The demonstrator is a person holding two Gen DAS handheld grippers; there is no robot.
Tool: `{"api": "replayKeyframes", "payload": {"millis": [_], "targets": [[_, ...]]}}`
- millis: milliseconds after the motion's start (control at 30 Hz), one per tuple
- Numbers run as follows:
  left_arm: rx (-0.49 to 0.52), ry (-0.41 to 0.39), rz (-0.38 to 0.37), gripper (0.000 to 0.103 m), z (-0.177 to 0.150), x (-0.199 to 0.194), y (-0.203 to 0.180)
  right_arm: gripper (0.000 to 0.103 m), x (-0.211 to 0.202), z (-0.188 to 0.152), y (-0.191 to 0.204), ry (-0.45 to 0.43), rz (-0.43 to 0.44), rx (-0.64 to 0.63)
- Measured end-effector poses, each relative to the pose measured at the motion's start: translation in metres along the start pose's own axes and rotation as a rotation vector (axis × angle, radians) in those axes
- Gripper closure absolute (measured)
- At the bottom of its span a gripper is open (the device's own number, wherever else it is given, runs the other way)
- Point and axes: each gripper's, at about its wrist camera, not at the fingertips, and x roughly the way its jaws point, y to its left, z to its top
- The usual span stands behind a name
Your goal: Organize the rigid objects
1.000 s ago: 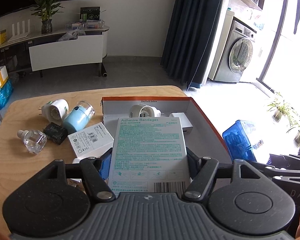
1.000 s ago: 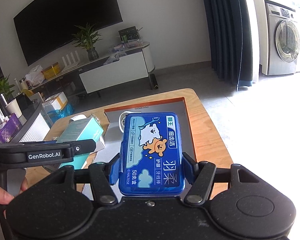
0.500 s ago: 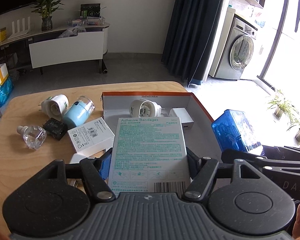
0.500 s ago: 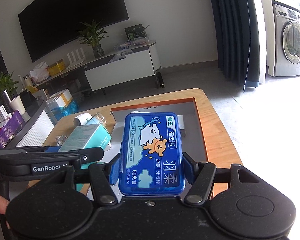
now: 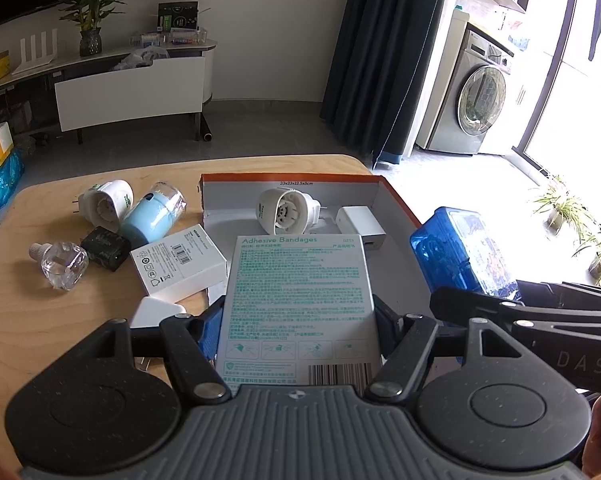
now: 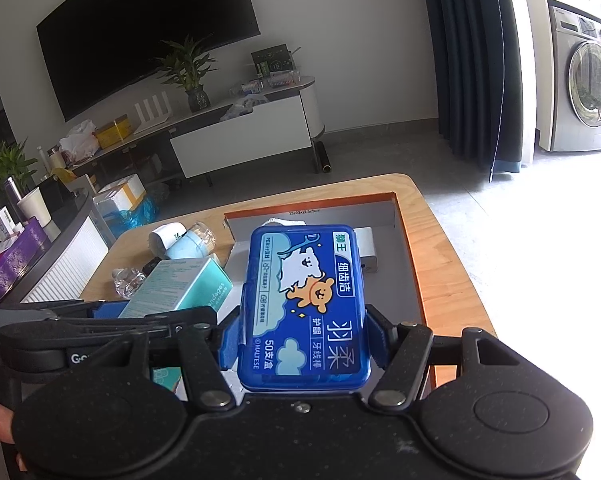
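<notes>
Beneath both sets of tongs spreads a wooden table (image 5: 40, 320), and ahead of them on it lies a shallow cardboard tray (image 5: 396, 200) with an orange outer rim and grey inside. Clamped between the left gripper (image 5: 298, 320)'s pads is an adhesive bandage box (image 5: 300, 296), its printed back facing up, hanging over the tray's near end. To that gripper's right, the right gripper (image 6: 304, 332) closes on a blue floss pick case (image 6: 304, 304) with a cartoon bear on its lid, also above the tray. Inside the tray, beyond both held items, a white round plug-in device (image 5: 286, 212) lies on its side just beside a white charger block (image 5: 360, 224). Left of the left gripper, outside the tray, sit a white labelled box (image 5: 178, 264), a light blue cylinder (image 5: 150, 218), another white plug-in device (image 5: 106, 204), a clear glass bottle (image 5: 62, 264) and a small black adapter (image 5: 104, 248).
</notes>
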Motion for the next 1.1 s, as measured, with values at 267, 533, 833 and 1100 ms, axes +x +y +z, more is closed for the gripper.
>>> {"api": "replayKeyframes", "payload": {"millis": [267, 533, 833, 1100], "targets": [[-0.002, 0.006, -0.002, 0.032, -0.0012, 0.0015, -0.0008, 0.03, 0.0, 0.0, 0.0005, -0.001, -0.001, 0.001], [-0.002, 0.012, -0.002, 0.032, -0.0027, 0.0032, -0.0014, 0.03, 0.0005, 0.0007, -0.0004, 0.002, -0.001, 0.001], [-0.004, 0.016, 0.001, 0.032, -0.0035, 0.0041, -0.0016, 0.03, 0.0029, 0.0003, -0.0008, 0.001, -0.003, 0.001], [-0.002, 0.015, -0.001, 0.032, -0.0034, 0.004, -0.0013, 0.03, 0.0043, 0.0004, -0.0009, 0.004, -0.005, 0.0]]}}
